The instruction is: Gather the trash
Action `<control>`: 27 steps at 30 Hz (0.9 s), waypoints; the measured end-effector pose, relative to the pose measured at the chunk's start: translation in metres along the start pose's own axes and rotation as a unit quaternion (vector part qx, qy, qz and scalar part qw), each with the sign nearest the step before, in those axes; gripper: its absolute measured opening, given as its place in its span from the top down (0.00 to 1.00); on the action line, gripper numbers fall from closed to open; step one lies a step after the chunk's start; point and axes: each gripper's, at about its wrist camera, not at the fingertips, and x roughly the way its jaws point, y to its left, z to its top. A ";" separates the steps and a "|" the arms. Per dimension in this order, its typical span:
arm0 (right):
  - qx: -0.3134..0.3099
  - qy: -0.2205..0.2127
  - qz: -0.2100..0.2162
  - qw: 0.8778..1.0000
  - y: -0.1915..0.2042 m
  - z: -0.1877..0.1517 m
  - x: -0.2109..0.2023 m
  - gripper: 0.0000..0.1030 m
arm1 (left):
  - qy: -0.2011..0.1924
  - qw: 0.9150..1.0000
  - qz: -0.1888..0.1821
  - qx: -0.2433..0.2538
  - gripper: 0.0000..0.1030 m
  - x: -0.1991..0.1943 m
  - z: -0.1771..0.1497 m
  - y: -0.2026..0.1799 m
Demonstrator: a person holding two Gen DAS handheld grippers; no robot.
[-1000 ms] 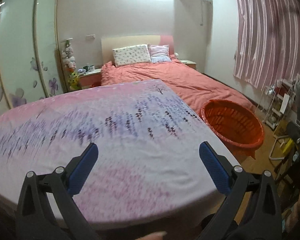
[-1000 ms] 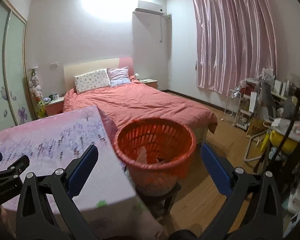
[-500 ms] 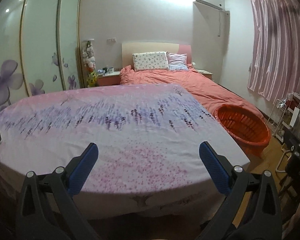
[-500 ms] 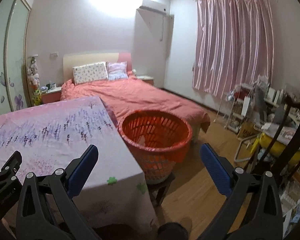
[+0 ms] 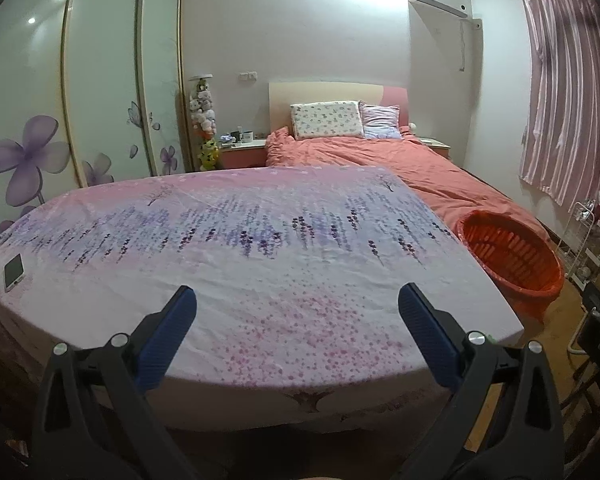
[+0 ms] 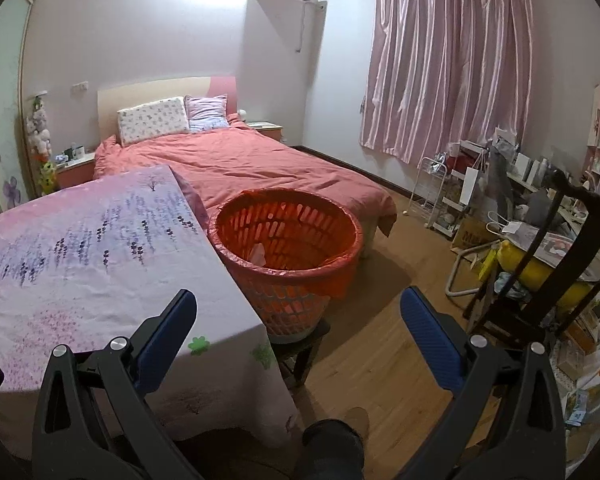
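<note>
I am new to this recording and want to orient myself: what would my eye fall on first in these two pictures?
First, the orange laundry-style basket, lined with an orange bag, standing on a low stool at the right corner of the table; something pale lies inside. Next, the table's lavender-print cloth, bare except for a phone near its left edge. Behind them lies the bed with a coral duvet, and pink curtains hang on the right wall.

Cloth-covered counter, nearly bare

The counter wears a pink cloth printed with purple lavender sprigs, and one white smartphone lies flat near its left edge; beside its right edge, an orange slatted plastic basket sits on a dark stool.
</note>
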 end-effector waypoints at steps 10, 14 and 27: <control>0.005 0.003 0.024 1.000 0.000 0.005 -0.003 0.02 | -0.024 1.000 0.004 0.007 0.04 -0.007 0.015 -0.005; 0.008 -0.002 0.026 1.000 -0.001 0.008 -0.007 0.02 | -0.036 0.999 0.012 0.011 0.04 -0.013 0.020 -0.008; 0.010 0.000 0.039 0.999 -0.001 0.013 -0.008 0.02 | -0.042 0.999 0.013 0.010 0.04 -0.019 0.026 -0.005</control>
